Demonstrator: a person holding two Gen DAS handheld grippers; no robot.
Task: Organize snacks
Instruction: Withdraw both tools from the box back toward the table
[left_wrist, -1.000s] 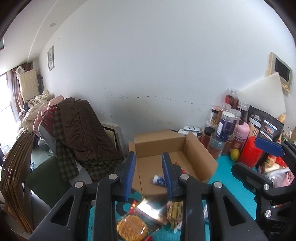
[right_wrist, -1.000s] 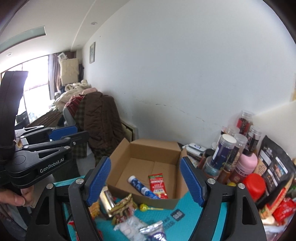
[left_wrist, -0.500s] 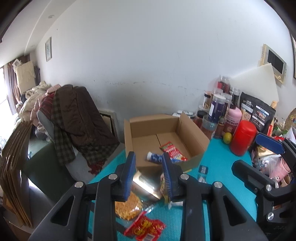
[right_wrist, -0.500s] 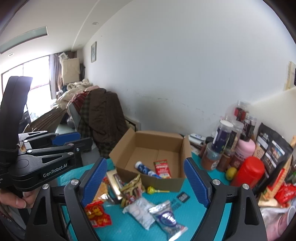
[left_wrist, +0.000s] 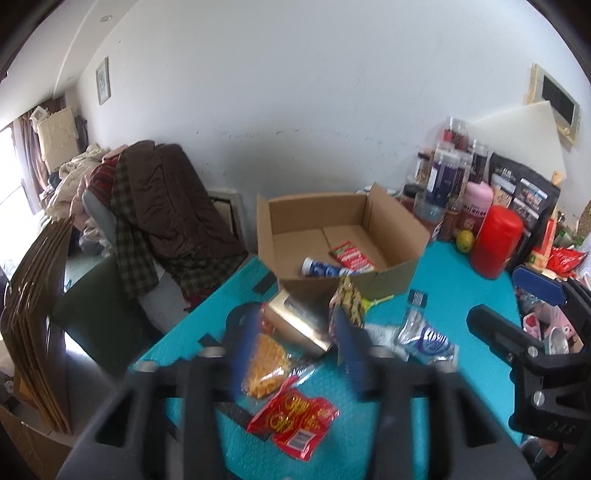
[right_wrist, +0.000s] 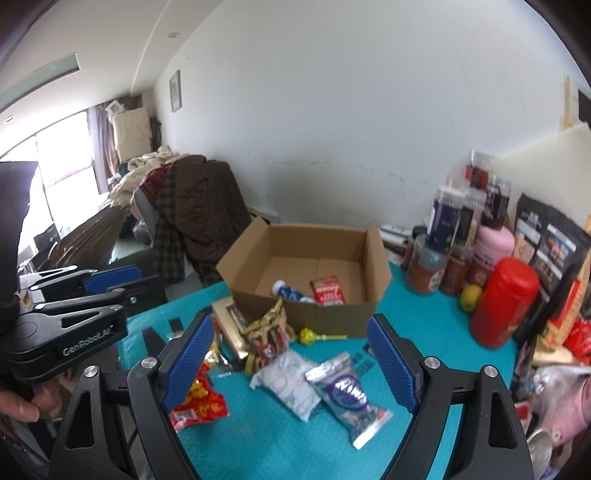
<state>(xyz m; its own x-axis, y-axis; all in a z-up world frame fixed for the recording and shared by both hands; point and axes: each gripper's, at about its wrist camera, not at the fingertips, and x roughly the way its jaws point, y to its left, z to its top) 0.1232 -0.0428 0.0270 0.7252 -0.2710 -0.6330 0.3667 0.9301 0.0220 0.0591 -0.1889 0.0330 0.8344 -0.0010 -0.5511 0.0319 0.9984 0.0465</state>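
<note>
In my cardboard box (right_wrist: 306, 273) at frame centre lie only a blue tube (right_wrist: 290, 291) and a red packet (right_wrist: 328, 290). Most snacks (right_wrist: 314, 384) wait on the bench (right_wrist: 266, 435) below it. My left hand-held gripper (left_wrist: 295, 350) has just been opening, nothing between; the right hand-held gripper (right_wrist: 291, 363) stands spread, empty.

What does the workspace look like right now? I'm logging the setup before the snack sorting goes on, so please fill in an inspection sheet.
Surface: teal mat on the table, mostly covered at the far and right sides.
Job's things: open cardboard box holding a blue tube and a red packet; loose on the mat in front are a red snack bag, a waffle pack, a lollipop and a blue-white pouch.
Clutter: jars, a red canister and a yellow fruit at the right.
Grippers: left gripper blurred, jaws just opening, nothing between them; right gripper open and empty.
Cables: nothing seen.
Surroundings: white wall, chair piled with clothes, flattened cartons.
</note>
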